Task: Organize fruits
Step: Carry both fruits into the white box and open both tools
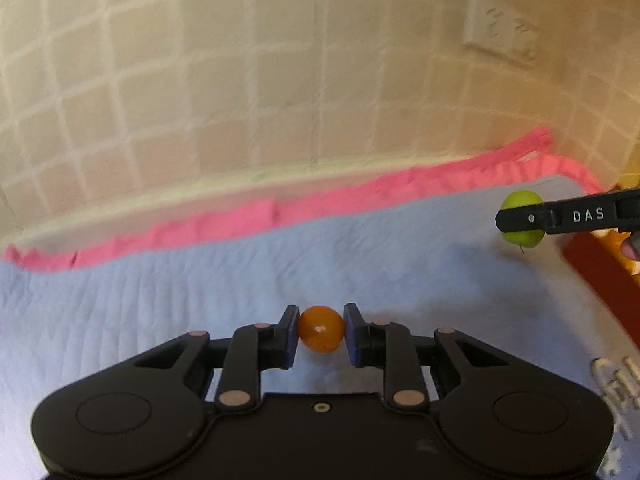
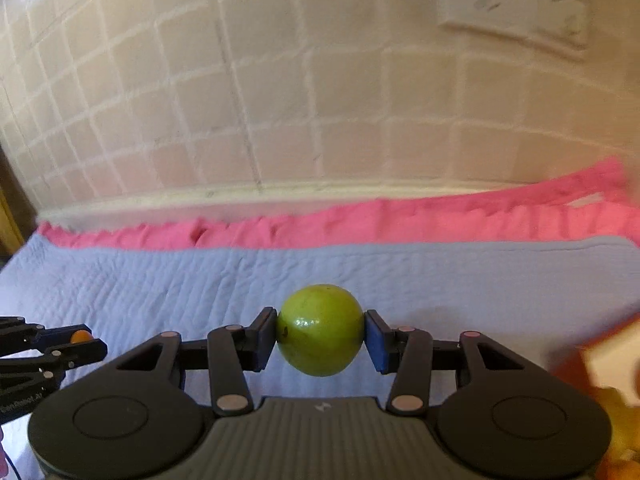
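Observation:
My left gripper (image 1: 321, 330) is shut on a small orange fruit (image 1: 321, 329), held just above a pale blue quilted cloth (image 1: 200, 288). My right gripper (image 2: 321, 334) is shut on a round green fruit (image 2: 320, 330), its blue pads pressing both sides. In the left wrist view the right gripper (image 1: 520, 220) reaches in from the right edge with the green fruit (image 1: 520, 202) in it. In the right wrist view the left gripper (image 2: 80, 342) shows at the left edge, a bit of the orange fruit (image 2: 81, 336) between its fingers.
A pink cloth (image 1: 280, 216) runs along the back of the blue one, under a beige tiled wall (image 2: 280, 80) with a white socket plate (image 2: 516, 8). A red and orange object (image 1: 600, 276), blurred, lies at the right edge beside a person's fingertip (image 1: 632, 248).

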A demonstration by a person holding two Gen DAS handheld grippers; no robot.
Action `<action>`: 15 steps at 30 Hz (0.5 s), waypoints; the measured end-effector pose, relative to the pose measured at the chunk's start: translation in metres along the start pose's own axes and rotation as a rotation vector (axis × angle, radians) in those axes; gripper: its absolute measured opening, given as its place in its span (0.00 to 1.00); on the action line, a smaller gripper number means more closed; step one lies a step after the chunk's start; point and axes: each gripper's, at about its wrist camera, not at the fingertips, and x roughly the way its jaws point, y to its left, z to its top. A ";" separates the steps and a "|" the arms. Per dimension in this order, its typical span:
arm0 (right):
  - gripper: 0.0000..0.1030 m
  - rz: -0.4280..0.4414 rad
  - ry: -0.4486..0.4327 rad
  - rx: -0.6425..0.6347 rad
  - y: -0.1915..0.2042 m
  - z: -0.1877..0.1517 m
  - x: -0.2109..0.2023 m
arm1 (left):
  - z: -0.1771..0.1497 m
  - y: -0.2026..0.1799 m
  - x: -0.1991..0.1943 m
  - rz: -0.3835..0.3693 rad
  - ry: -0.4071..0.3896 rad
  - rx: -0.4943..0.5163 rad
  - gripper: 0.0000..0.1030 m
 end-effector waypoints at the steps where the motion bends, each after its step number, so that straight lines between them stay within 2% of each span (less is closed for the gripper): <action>1: 0.47 -0.005 -0.017 0.012 -0.007 0.000 -0.010 | 0.005 -0.008 -0.004 -0.011 -0.010 0.018 0.26; 5: 0.47 -0.058 -0.101 0.059 -0.038 -0.004 -0.059 | 0.029 -0.046 -0.018 -0.073 -0.061 0.103 0.27; 9: 0.47 -0.138 -0.164 0.121 -0.074 -0.010 -0.103 | 0.060 -0.094 -0.023 -0.167 -0.123 0.213 0.27; 13: 0.47 -0.234 -0.233 0.188 -0.116 -0.022 -0.149 | 0.098 -0.148 -0.016 -0.341 -0.124 0.277 0.27; 15: 0.48 -0.305 -0.245 0.208 -0.137 -0.026 -0.168 | 0.111 -0.176 -0.010 -0.405 -0.134 0.309 0.27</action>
